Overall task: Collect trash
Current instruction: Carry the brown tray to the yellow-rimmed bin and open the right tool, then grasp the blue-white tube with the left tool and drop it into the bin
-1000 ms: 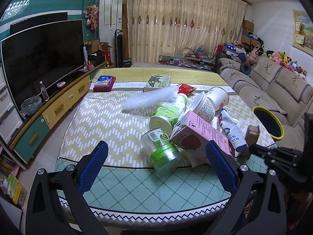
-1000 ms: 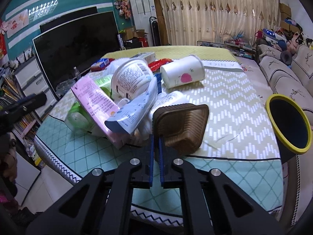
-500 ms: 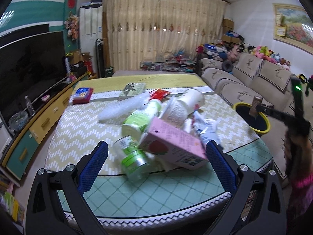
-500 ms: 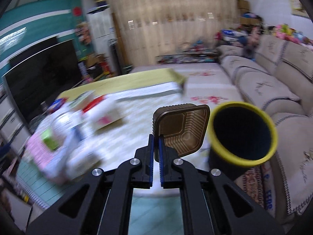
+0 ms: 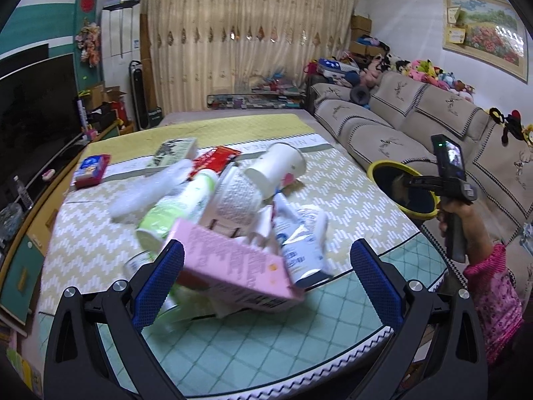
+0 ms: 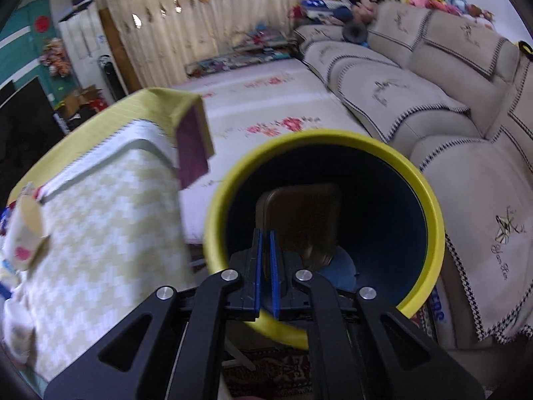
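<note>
My right gripper [image 6: 265, 250] is shut on a brown plastic tray [image 6: 299, 220] and holds it inside the mouth of the yellow-rimmed dark bin [image 6: 429, 200]. The left wrist view shows that gripper [image 5: 408, 183] over the bin [image 5: 379, 166] beside the table. My left gripper [image 5: 266, 266] is open and empty above a trash pile: a pink carton [image 5: 233, 266], a blue-white tube [image 5: 299, 250], a green bottle [image 5: 180, 206], white cups [image 5: 283, 163].
The table [image 5: 349, 193] has a zigzag cloth. A red-blue pack [image 5: 90, 170], a small box [image 5: 173, 150] and a red wrapper [image 5: 216, 160] lie at its far side. A sofa [image 5: 416, 116] stands right, a TV [image 5: 30, 106] left.
My right gripper has carried the brown tray from the table edge to the bin and lowered it into the mouth. My left gripper has moved closer over the trash pile.
</note>
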A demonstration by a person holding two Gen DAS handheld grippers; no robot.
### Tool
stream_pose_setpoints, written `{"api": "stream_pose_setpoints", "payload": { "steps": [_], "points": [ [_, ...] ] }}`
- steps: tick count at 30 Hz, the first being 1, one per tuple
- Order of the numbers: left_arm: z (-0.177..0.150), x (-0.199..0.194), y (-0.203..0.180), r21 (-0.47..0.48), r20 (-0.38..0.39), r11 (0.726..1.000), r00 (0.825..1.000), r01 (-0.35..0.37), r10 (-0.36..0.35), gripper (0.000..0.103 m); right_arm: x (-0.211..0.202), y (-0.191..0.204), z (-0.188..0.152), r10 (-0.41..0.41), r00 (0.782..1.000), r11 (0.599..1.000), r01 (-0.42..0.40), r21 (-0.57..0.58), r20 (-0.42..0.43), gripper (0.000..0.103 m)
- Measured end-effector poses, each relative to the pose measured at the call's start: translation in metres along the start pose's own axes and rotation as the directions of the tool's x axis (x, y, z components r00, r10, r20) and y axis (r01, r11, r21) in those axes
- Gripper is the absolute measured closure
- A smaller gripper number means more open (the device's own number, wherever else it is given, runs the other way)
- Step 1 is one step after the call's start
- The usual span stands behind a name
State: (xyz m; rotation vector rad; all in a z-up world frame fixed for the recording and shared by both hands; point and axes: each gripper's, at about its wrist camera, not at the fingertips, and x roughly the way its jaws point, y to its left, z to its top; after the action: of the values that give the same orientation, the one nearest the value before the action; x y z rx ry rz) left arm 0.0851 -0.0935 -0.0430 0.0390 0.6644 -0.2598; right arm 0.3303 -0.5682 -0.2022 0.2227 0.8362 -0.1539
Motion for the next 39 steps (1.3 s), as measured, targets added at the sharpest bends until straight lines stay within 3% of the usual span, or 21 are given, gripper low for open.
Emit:
{"api": "stream_pose_setpoints", "payload": {
  "steps": [5,12,17,20,30,37,39],
  "points": [
    [0.007,0.018,-0.015,0.017,-0.026,1.0,0.999,0.022,-0.021,0.005,-0.001,-0.003,-0.003,-0.016,1.0,1.0,0.016,-0.008,0.011,0.096],
    [0.015,0.05,-0.03,0.016,-0.1,0.997,0.993,0.07,-0.068,0.005,-0.026,0.002,-0.012,-0.002,0.998,0.999,0.004,-0.041,0.056,0.083],
    [0.019,0.069,-0.04,0.035,-0.155,0.996,0.985,0.079,-0.073,0.017,-0.043,0.002,-0.017,0.019,0.996,0.999,-0.015,-0.042,0.087,0.069],
    [0.02,0.08,-0.041,0.018,-0.196,0.996,0.977,0.087,-0.082,0.022,-0.05,-0.002,-0.02,0.033,0.995,0.999,-0.03,-0.035,0.098,0.068],
    [0.018,0.101,-0.039,-0.007,-0.273,0.996,0.958,0.089,-0.088,0.051,-0.061,-0.014,-0.026,0.055,0.994,0.998,-0.054,-0.012,0.094,0.067],
    [0.022,0.104,-0.035,-0.025,-0.269,0.998,0.961,0.059,-0.064,0.083,-0.063,-0.017,-0.031,0.072,0.993,0.997,-0.072,0.003,0.097,0.067],
    [0.023,0.103,-0.032,-0.033,-0.264,0.998,0.963,0.051,-0.058,0.088,-0.064,-0.018,-0.032,0.075,0.992,0.997,-0.076,0.007,0.099,0.067]
  ]
}}
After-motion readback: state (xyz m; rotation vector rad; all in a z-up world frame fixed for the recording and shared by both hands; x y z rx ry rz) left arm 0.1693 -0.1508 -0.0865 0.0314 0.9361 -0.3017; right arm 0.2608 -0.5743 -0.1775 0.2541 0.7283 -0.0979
